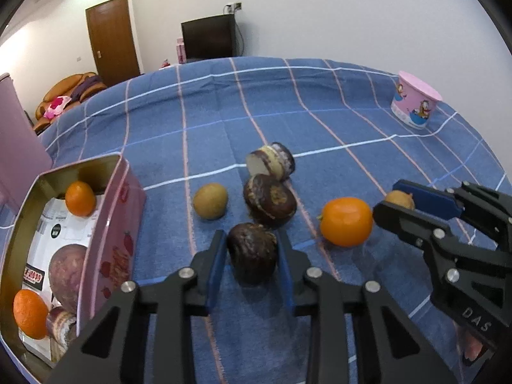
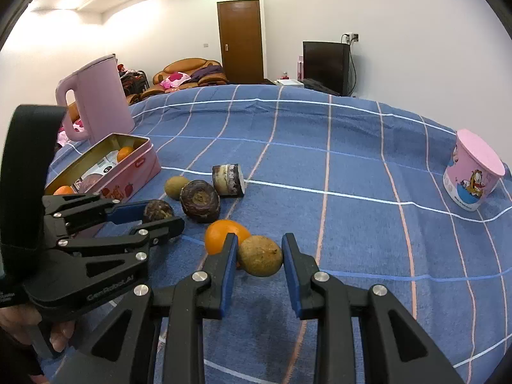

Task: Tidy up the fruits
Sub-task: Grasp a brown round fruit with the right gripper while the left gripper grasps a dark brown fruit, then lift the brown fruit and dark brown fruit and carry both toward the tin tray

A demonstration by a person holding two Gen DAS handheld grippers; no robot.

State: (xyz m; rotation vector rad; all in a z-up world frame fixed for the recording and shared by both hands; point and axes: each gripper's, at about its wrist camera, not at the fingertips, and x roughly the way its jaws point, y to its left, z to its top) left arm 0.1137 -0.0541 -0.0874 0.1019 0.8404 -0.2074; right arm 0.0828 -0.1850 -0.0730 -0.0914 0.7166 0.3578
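Left tool [image 1: 252, 252] pinching dark brown wrinkled round fruit [image 1: 252, 256] on blue checked tabletop cloth [image 1: 320, 121], near pink open tin [image 1: 108, 224]. Right tool [image 2: 260, 256] pinching tan round fruit [image 2: 260, 255], touching orange mandarin [image 2: 224, 233]. Risk: lifting nudges mandarin, rolls away; shallow grip slips.

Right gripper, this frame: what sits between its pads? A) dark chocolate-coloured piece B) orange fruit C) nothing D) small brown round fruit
D: in the right wrist view the right gripper has its blue pads closed on the small brown fruit, with the orange fruit just behind its left pad.
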